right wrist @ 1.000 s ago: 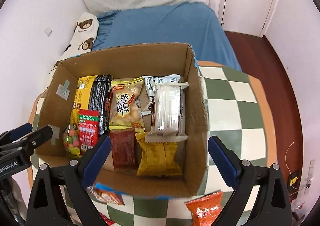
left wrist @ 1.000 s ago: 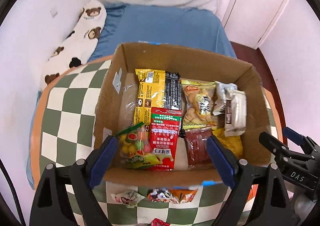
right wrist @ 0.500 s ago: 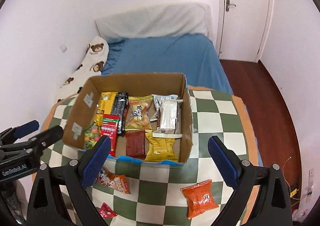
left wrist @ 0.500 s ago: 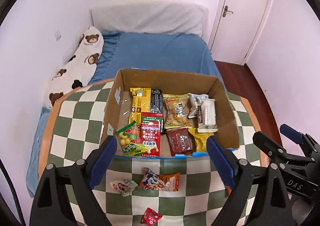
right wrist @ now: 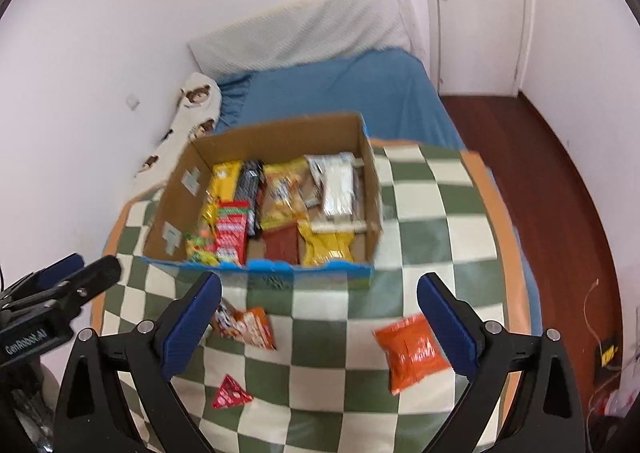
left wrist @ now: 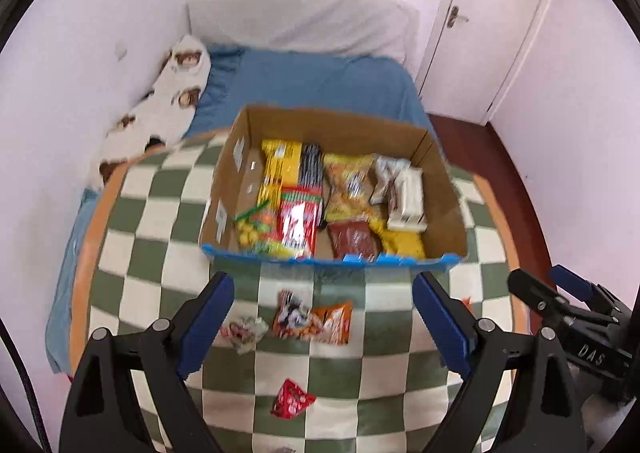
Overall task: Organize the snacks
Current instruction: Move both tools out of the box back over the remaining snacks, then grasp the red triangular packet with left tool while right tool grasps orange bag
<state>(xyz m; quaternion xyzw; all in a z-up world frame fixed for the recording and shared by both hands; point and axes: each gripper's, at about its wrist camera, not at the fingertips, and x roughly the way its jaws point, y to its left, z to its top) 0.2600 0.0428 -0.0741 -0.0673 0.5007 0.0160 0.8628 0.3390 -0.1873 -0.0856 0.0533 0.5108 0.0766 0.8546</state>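
Observation:
A cardboard box [left wrist: 440, 173] [right wrist: 372, 189] with a blue front rim stands on the green-and-white checked table [left wrist: 160, 261] [right wrist: 440, 221], packed with several snack packets. Loose on the cloth in front of it lie an orange picture packet [left wrist: 316, 319] [right wrist: 246, 325], a pale small packet [left wrist: 244, 333], a small red packet [left wrist: 292, 403] [right wrist: 230, 393] and an orange bag [right wrist: 414, 351]. My left gripper [left wrist: 324, 317] hangs open above the orange picture packet, holding nothing. My right gripper [right wrist: 320, 319] is open too, empty, between the picture packet and the orange bag.
Beyond the table is a bed [left wrist: 312, 85] with a blue sheet, a grey headboard cushion and a bear-print pillow [left wrist: 160, 105]. A white door [left wrist: 488, 25] and dark wood floor [right wrist: 540, 181] are at the right. White walls close in on the left.
Both grippers have pulled back and up from over the box, which now looks smaller and farther. The loose packets on the cloth in front of it have come into view.

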